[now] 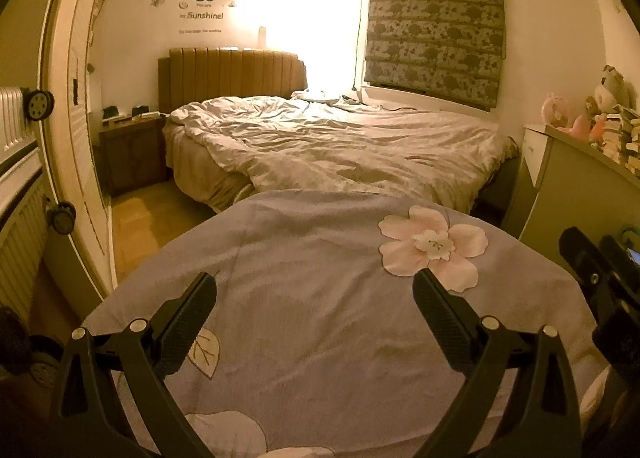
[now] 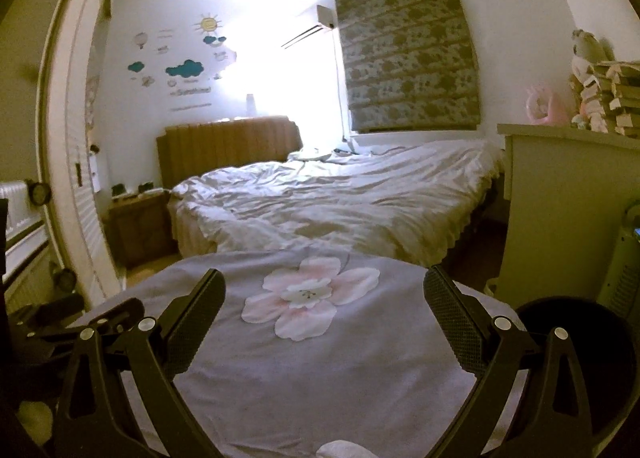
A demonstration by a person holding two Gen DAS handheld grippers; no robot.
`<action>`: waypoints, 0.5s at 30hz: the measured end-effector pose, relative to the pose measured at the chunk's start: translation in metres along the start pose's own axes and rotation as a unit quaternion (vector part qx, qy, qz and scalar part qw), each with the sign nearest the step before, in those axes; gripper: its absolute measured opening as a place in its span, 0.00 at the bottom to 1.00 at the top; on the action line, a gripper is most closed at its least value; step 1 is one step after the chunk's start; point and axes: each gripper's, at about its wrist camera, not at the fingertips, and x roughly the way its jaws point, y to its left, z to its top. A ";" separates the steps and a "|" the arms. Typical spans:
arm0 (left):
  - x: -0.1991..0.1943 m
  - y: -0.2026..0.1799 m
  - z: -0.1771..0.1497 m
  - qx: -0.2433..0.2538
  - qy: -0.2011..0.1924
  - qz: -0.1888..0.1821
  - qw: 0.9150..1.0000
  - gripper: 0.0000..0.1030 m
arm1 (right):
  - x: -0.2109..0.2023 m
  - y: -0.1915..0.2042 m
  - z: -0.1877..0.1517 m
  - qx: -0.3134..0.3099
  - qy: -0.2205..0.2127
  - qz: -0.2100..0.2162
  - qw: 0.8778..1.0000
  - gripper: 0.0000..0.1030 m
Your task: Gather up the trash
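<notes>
No trash shows in either view. My left gripper is open and empty, held over a lilac cloth with a pink flower print. My right gripper is open and empty over the same cloth, with the flower between its fingers. A black round bin sits low at the right of the right wrist view. The right gripper's body shows at the right edge of the left wrist view, and the left gripper's body at the left of the right wrist view.
An unmade bed with a brown headboard lies ahead. A nightstand stands left of it, a white dresser with books and toys at the right. A door frame and radiator are at the left.
</notes>
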 end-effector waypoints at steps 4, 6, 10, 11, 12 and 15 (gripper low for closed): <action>0.003 0.001 -0.001 -0.005 0.008 -0.003 1.000 0.95 | -0.001 -0.002 -0.001 0.008 0.000 -0.002 1.000 0.95; 0.004 0.001 -0.002 -0.004 0.011 -0.004 1.000 0.95 | -0.001 -0.001 -0.001 0.010 0.000 -0.001 1.000 0.95; 0.007 0.001 -0.001 0.001 0.021 -0.009 1.000 0.95 | -0.002 0.002 -0.002 0.006 0.001 0.001 1.000 0.95; 0.008 0.000 -0.002 0.000 0.022 -0.010 1.000 0.95 | -0.002 0.002 -0.002 0.006 0.001 0.002 1.000 0.95; 0.008 0.000 -0.002 -0.001 0.023 -0.010 1.000 0.95 | -0.002 0.003 -0.002 0.005 0.001 0.003 1.000 0.95; 0.010 0.002 -0.003 -0.005 0.029 -0.010 1.000 0.95 | -0.002 0.002 -0.002 0.007 0.001 0.003 1.000 0.95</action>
